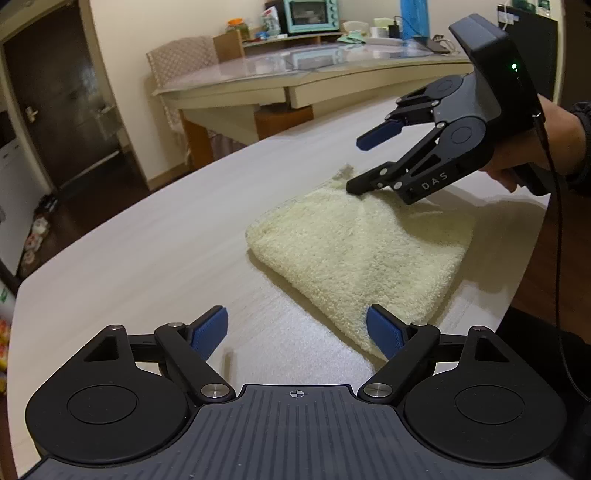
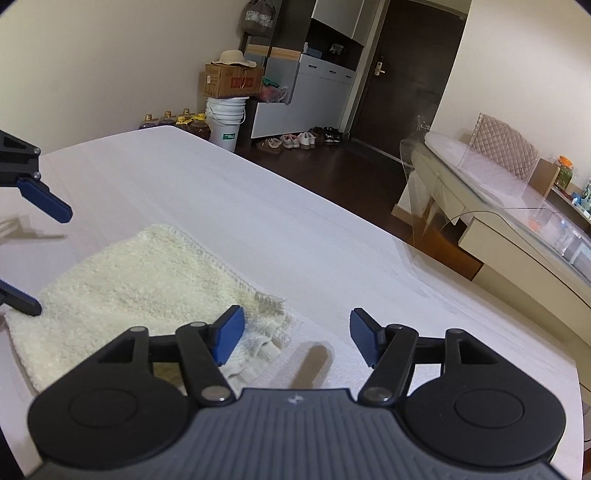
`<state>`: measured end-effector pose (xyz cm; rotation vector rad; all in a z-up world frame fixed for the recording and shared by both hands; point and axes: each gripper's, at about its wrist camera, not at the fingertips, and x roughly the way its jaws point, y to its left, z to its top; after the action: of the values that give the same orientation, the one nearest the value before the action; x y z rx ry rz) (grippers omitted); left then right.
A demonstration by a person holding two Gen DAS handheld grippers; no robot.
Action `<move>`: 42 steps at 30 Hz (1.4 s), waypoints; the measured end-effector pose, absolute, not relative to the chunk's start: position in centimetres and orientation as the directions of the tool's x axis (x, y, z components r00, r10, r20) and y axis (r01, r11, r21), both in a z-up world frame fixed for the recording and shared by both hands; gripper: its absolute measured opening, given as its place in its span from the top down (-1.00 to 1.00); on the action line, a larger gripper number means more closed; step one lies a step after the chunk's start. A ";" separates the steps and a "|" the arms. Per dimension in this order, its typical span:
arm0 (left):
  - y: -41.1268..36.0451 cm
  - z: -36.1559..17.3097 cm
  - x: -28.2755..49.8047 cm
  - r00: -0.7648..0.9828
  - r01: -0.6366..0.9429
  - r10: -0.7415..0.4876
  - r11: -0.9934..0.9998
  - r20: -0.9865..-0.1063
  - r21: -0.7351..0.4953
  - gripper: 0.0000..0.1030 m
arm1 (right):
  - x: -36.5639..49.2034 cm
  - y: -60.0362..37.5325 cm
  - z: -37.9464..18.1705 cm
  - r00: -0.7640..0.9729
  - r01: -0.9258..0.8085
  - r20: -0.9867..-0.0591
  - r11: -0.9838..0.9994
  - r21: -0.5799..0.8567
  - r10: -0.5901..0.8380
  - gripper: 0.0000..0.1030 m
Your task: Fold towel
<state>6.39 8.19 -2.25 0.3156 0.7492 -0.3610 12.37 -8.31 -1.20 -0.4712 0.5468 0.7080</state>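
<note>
A cream terry towel (image 1: 362, 251) lies folded into a thick, roughly square pad on the white table (image 1: 147, 258). My left gripper (image 1: 295, 332) is open at the towel's near corner, its right pad (image 1: 384, 332) against the towel's edge and nothing between the jaws. My right gripper (image 1: 354, 165), held by a hand, is open over the far corner, its lower finger resting on the cloth. In the right wrist view the towel (image 2: 129, 280) lies left of the open right gripper (image 2: 297, 332), whose left pad (image 2: 231, 332) sits above a ragged corner. The left gripper (image 2: 51, 263) shows at the left edge.
The table's (image 2: 258, 221) rounded edge drops to a dark floor. Beyond it stands a glass-topped desk (image 1: 295, 70) with a small oven (image 1: 312, 16) and a quilted chair (image 2: 506, 151). Shoes (image 2: 295, 140), a white bucket (image 2: 225, 122) and a box line the far wall.
</note>
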 end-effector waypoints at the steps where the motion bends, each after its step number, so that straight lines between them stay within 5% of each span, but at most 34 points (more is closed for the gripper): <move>1: 8.2 -2.2 6.2 0.677 0.421 -0.198 0.894 -0.709 0.152 -0.69 | 12.2 -8.3 -1.0 0.640 -0.707 -0.602 0.673 -0.219 0.477 -0.22; 12: 7.9 -1.9 6.1 0.680 0.391 -0.171 0.908 -0.713 0.154 -0.77 | 8.7 -8.9 0.2 0.543 -0.776 -0.594 0.626 -0.084 0.593 -0.29; 22: 10.4 0.2 8.7 0.742 0.285 -0.162 0.955 -0.651 0.087 -0.81 | 8.7 -9.0 -1.6 0.503 -0.802 -0.625 0.592 -0.080 0.597 -0.30; 34: 11.1 -2.4 13.1 0.720 0.260 -0.130 0.961 -0.681 0.092 -0.81 | 7.8 -9.8 -1.2 0.513 -0.786 -0.610 0.616 -0.051 0.604 -0.30; 36: 11.2 -1.9 13.1 0.734 0.249 -0.126 0.964 -0.667 0.093 -0.81 | 8.8 -10.0 -0.5 0.511 -0.781 -0.591 0.625 -0.015 0.624 -0.25; 40: 11.2 -1.7 14.2 0.737 0.246 -0.126 0.965 -0.664 0.090 -0.81 | 11.7 -9.5 -0.3 0.454 -0.800 -0.586 0.596 0.063 0.671 0.25; 42: 11.0 -2.1 15.2 0.732 0.252 -0.126 0.963 -0.670 0.095 -0.81 | 13.1 -8.9 -0.7 0.437 -0.805 -0.600 0.589 0.071 0.670 0.28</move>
<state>15.17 10.95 -2.06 0.1839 0.7209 -0.2088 13.15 -8.86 -0.65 -0.2397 0.6300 0.9274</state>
